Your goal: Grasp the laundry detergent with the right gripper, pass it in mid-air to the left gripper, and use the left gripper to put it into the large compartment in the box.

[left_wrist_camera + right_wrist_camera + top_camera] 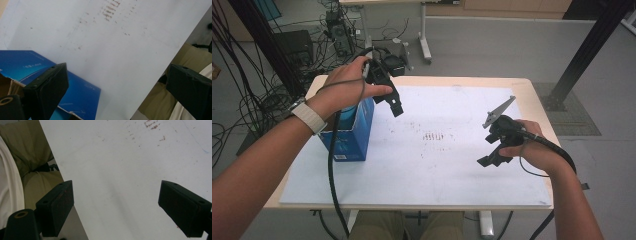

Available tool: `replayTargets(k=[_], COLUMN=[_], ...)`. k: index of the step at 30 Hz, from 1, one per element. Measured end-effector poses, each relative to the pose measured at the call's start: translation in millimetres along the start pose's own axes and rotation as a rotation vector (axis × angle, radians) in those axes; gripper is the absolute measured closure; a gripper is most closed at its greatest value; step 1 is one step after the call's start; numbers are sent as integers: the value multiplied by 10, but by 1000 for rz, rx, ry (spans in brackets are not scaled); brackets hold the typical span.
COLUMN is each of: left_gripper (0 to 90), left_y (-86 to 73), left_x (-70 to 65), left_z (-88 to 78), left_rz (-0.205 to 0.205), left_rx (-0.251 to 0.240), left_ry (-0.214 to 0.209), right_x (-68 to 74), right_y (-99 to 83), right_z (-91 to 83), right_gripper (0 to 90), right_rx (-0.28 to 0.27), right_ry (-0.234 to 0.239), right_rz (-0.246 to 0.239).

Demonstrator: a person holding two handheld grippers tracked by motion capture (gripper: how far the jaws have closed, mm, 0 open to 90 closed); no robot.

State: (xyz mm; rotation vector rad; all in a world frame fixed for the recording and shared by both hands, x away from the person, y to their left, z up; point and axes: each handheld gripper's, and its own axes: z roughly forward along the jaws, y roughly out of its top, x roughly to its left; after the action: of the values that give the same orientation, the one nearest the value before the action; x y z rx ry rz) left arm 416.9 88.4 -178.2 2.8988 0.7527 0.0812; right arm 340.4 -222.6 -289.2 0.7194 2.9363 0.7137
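Observation:
A blue cardboard box (354, 131) stands open-topped at the left of the white table sheet (447, 165). My left gripper (396, 106) hangs in the air just right of the box's top, angled down toward the sheet; in the left gripper view its jaws stand wide apart, open, with the blue box (80, 92) below and nothing between them. My right gripper (492, 159) hovers low over the right part of the sheet, pointing toward the near edge. In the right gripper view its black jaws are spread, open, over bare white sheet (120, 182).
Faint brown smudges (432, 136) mark the middle of the sheet. Cables trail from both grippers. The table's wooden rim (534, 95) shows at the right. Past the far edge lie floor cables, equipment (337, 30) and another table's legs. A black post (582, 50) stands at the right.

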Motion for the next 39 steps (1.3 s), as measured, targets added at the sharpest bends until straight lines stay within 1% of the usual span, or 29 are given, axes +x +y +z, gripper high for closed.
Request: replayTargets(k=[2,3,6,7,12,14,16,17,18,19,21,23,25,27,28,30,32,33,36,38,39], left_gripper=[54,54,62,68,70,70,70,71,73,76,75,75,74,74,74,77,75,75,75,75,75], left_y=[3,7,22,30,74,83,82,77,72,69,73,82,84,81,76,69,66,62,45,36,33], left_x=[-23,-35,-92,-105,-149,-165,-171,-179,-190,-197,-212,-228,-225,-224,-222,-231,-223,-217,-200,-189,-185], left_z=[45,71,129,142,196,224,273,303,327,346,366,380,406,443,473,506,524,536,579,589,589], left_rz=[22,39,82,92,115,119,120,122,129,134,139,145,140,141,143,148,143,141,136,134,130], left_rx=[-6,-6,1,-3,6,6,9,12,13,12,15,13,9,15,19,21,16,13,17,20,19], left_ry=[-5,-9,7,7,-7,-13,-36,-33,-15,-7,-20,-20,-41,-36,-41,-23,-44,-48,-52,-40,-41], right_x=[-2,-2,-9,-14,-21,-25,-28,-27,-29,-29,-33,-37,-35,-40,-39,-36,-35,-37,-33,-27,-27], right_y=[1,1,2,1,-6,-8,-12,-14,-15,-16,-17,-12,-3,1,2,-4,-15,-21,-26,-25,-24], right_z=[6,9,20,26,40,40,42,45,49,53,65,77,85,89,90,96,102,106,117,124,126], right_gripper=[131,130,130,130,130,130,130,130,130,130,130,130,130,129,128,128,128,128,128,128,128], right_rx=[2,4,3,3,1,-1,-4,-4,-3,-2,0,2,0,-1,-2,-2,-1,-1,3,3,3], right_ry=[2,2,4,4,7,7,6,6,7,9,12,12,15,14,14,15,16,16,15,17,16], right_rz=[1,3,3,0,4,4,6,7,5,4,6,4,5,2,4,6,11,11,13,13,13])
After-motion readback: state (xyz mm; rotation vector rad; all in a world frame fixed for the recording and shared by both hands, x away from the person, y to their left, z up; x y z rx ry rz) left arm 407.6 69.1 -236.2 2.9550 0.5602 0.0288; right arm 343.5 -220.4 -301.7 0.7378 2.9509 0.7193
